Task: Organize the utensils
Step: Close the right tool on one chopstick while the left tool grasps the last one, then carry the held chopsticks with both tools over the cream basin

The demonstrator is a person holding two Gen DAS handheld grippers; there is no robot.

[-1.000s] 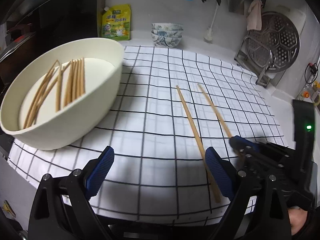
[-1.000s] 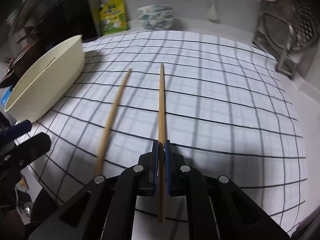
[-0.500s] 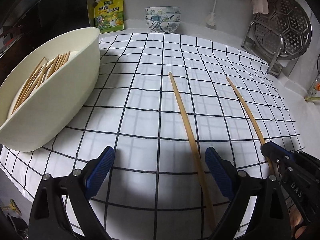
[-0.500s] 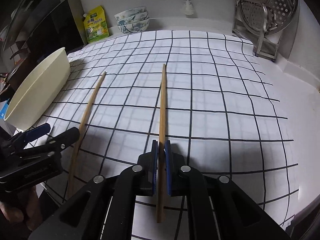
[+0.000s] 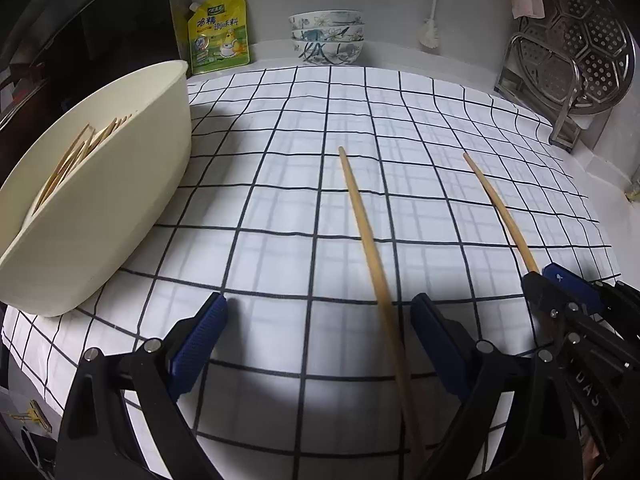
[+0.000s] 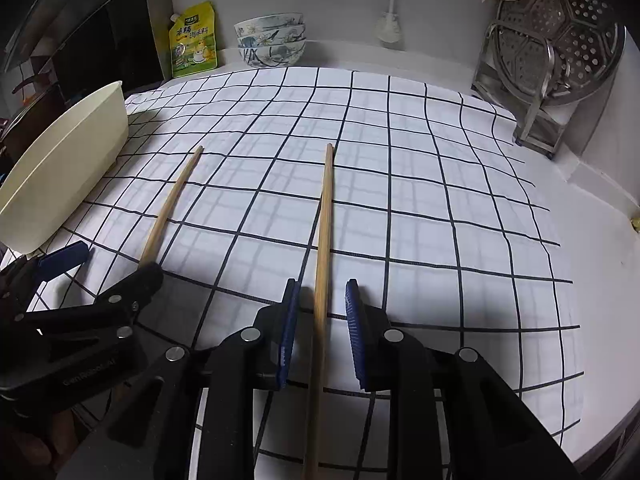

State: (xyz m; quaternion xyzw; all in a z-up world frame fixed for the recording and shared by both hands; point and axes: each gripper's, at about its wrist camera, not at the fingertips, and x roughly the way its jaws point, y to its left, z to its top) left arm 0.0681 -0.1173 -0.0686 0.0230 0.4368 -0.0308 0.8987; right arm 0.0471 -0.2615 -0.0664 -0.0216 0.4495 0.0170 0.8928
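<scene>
Two wooden chopsticks lie on the checked cloth [image 5: 280, 208]. One chopstick [image 5: 372, 264] runs between the fingers of my left gripper [image 5: 320, 336], close to the right-hand pad; this gripper is open and touches nothing. The other chopstick [image 6: 322, 248] lies in the gap of my right gripper [image 6: 322, 332], whose jaws are opening, with space on both sides of the stick. The right wrist view shows the left gripper [image 6: 116, 264] over the near end of the left chopstick [image 6: 168, 204]. A cream bowl [image 5: 100, 208] at the left holds several chopsticks.
At the back wall stand a yellow-green pouch [image 5: 220, 36] and stacked patterned bowls [image 5: 326, 40]. A metal rack with a perforated steamer plate [image 5: 572, 48] stands back right. A dark stove surface borders the left. The cloth's front edge is close under both grippers.
The right gripper's pads, earlier shut on their chopstick, have parted from it. The left gripper has moved right and lower, so the bowl sits further left in its view.
</scene>
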